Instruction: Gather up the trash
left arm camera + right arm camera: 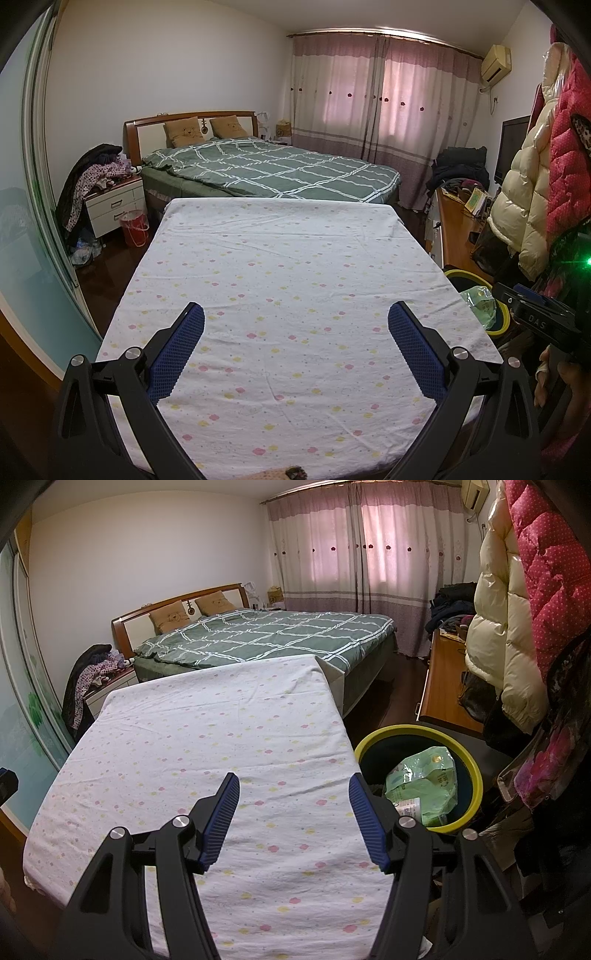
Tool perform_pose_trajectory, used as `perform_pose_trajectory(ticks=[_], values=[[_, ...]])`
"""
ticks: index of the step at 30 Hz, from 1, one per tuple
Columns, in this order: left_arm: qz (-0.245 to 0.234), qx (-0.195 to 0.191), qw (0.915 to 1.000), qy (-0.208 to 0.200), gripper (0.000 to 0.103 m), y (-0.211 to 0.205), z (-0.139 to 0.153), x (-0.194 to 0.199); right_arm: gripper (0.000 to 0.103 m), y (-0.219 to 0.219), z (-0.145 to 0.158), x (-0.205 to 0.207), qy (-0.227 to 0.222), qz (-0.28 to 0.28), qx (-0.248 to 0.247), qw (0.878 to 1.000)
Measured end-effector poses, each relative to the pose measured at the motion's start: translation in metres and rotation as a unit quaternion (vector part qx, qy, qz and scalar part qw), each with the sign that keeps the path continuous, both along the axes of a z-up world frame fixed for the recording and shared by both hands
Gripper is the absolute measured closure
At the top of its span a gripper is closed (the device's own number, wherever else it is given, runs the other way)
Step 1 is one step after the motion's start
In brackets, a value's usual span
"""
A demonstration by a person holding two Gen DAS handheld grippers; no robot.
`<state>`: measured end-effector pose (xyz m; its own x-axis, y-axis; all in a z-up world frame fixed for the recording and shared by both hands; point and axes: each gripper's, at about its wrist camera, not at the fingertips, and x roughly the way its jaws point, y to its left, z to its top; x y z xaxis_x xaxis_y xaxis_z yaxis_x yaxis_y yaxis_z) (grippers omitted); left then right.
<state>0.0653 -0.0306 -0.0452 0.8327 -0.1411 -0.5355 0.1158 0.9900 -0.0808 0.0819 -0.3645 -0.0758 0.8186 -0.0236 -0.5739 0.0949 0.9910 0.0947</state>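
Both tongs [295, 314] [293, 786] agape over flowered sheet [207, 731], bagged bin [469, 760] beside

A bench [295, 258] draped in a flowered white sheet fills the near part of the bedroom. Beyond it stands a bed [273, 170] with a green checked cover and wooden headboard [192, 118]. Pink curtains [384, 92] glow with daylight on the far wall. A nightstand [118, 206] sits at the left, a wooden desk [447, 686] at the right, above dark floor [99, 273].
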Motion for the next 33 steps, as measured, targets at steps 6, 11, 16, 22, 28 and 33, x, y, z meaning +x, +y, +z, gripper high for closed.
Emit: perform_pose_trajectory(ticks=[6, 11, 16, 22, 28, 33], values=[[0.0, -0.001, 1.0, 0.001, 0.005, 0.0, 0.0, -0.001, 0.044, 0.0, 0.0, 0.0, 0.001, 0.0, 0.0, 1.0], [0.001, 0.0, 1.0, -0.001, 0.005, -0.001, 0.0, -0.001, 0.044, 0.002, -0.001, -0.001, 0.0, 0.001, 0.0, 1.0], [0.001, 0.0, 1.0, 0.0, 0.005, -0.001, 0.001, 0.0, 0.044, 0.003, -0.002, -0.001, 0.001, 0.003, 0.0, 1.0], [0.001, 0.0, 1.0, 0.003, 0.005, 0.0, 0.002, 0.002, 0.044, 0.003, -0.002, -0.001, 0.001, 0.002, 0.0, 1.0], [-0.006, 0.001, 1.0, 0.003, 0.005, 0.0, -0.001, 0.008, 0.044, 0.007, -0.006, 0.005, 0.006, 0.004, -0.001, 1.0], [-0.003, -0.007, 0.9992, 0.039, 0.005, 0.007, -0.016, 0.051, 0.038, 0.006, -0.01, 0.043, 0.016, 0.005, 0.001, 1.0]])
